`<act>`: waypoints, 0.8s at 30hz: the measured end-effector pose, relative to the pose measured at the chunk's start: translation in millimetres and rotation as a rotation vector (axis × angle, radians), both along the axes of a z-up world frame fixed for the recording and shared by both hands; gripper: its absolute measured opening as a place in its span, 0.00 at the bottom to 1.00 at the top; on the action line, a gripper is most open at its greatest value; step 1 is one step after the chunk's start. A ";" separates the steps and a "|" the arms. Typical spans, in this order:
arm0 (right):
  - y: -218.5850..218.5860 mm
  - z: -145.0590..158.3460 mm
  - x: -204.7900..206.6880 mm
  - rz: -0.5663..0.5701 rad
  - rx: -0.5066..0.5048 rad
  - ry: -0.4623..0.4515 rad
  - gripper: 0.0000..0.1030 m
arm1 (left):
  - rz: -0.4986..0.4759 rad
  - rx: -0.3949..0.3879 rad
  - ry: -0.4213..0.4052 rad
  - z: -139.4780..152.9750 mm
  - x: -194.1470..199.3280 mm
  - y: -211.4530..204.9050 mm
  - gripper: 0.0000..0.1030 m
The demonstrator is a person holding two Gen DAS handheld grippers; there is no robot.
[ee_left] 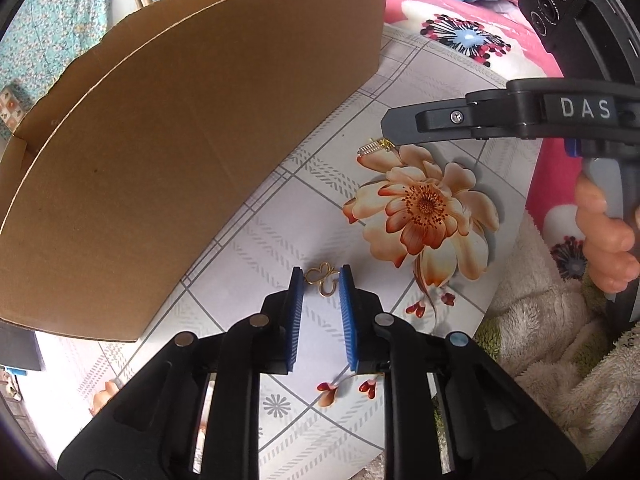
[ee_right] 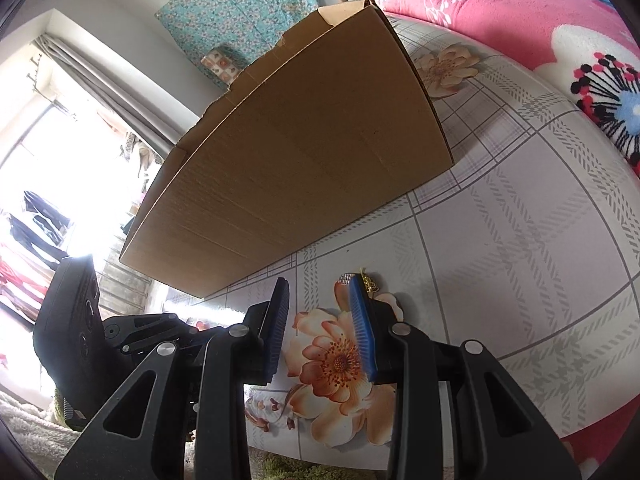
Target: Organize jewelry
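A small gold butterfly-shaped piece [ee_left: 321, 279] lies on the flowered tablecloth [ee_left: 256, 240]. My left gripper [ee_left: 321, 276] points down at it, and both blue pads [ee_left: 297, 300] touch its sides, shut on it. A silver comb-like piece with a gold chain [ee_left: 371, 148] lies farther right on the cloth. My right gripper [ee_left: 394, 130] hovers with its tip just over that piece. In the right wrist view the silver and gold piece [ee_right: 362, 280] sits at the tip of the right finger, and the right gripper [ee_right: 318, 286] is open with only cloth between its pads.
A large open cardboard box [ee_left: 180, 140] [ee_right: 300, 160] stands on the cloth to the left of and behind both pieces. A person's hand [ee_left: 604, 232] holds the right gripper's handle. A pink flowered blanket [ee_right: 520, 12] and a fluffy cream blanket [ee_left: 560, 352] border the cloth.
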State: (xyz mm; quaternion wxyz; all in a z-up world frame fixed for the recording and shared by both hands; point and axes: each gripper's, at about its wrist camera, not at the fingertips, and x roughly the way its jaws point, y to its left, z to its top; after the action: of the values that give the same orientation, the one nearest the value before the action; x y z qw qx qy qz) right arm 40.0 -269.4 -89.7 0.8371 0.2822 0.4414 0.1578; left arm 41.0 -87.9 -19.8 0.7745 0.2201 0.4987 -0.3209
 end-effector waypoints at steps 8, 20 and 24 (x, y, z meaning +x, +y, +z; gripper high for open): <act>-4.8 -5.5 1.3 0.009 -0.005 -0.001 0.30 | -0.025 0.033 -0.003 -0.3 -1.1 -14.3 0.05; -21.0 -10.1 -9.3 -0.007 0.031 -0.022 0.30 | 0.049 0.032 0.002 2.0 3.9 -24.9 0.24; -26.3 -11.9 -12.1 -0.015 0.043 -0.026 0.30 | 0.074 0.037 0.004 1.9 8.1 -29.7 0.28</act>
State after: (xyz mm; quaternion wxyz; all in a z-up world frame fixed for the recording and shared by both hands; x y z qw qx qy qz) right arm 27.8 -295.7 -101.6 0.8376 0.3015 0.4248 0.1645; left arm 49.1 -117.6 -17.9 0.7806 0.2150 0.5140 -0.2832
